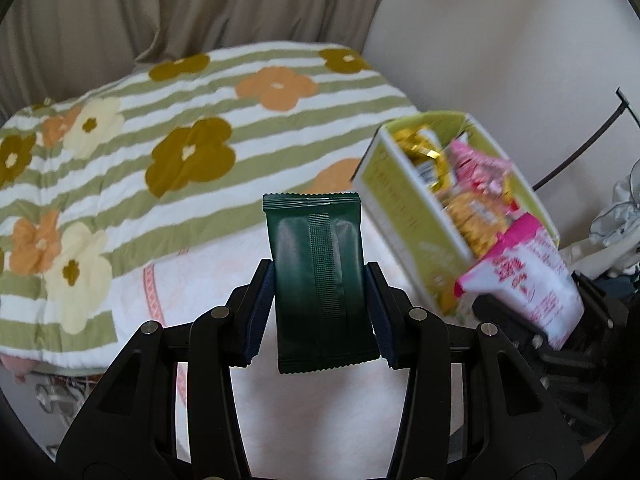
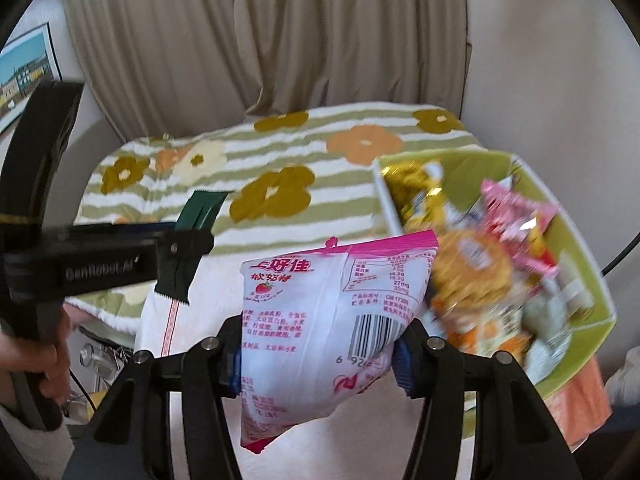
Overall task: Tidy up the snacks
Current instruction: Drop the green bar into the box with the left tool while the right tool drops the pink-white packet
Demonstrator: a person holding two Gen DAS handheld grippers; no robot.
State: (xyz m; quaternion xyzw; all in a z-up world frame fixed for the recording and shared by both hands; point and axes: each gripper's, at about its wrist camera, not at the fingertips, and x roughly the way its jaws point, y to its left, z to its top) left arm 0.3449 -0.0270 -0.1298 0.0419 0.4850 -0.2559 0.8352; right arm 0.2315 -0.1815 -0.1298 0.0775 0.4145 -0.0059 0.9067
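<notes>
A dark green snack packet point(image 1: 318, 276) stands upright between the pads of my left gripper point(image 1: 319, 304), which is shut on it above the white cloth. The same green packet point(image 2: 188, 248) and left gripper point(image 2: 176, 252) show at the left of the right wrist view. My right gripper point(image 2: 318, 354) is shut on a pink-and-white snack bag point(image 2: 328, 320), which also appears in the left wrist view as the pink-and-white bag point(image 1: 528, 276). A green box point(image 1: 404, 208) holding several gold, pink and orange snack packets sits to the right, with its rim point(image 2: 576, 248) near the pink bag.
A striped quilt with flower shapes point(image 1: 192, 152) covers the surface behind. Beige curtains point(image 2: 280, 40) hang at the back. A hand point(image 2: 52, 364) holds the left gripper's handle. A framed picture point(image 2: 24, 76) hangs on the wall at left. A black stand leg point(image 1: 588, 140) crosses at right.
</notes>
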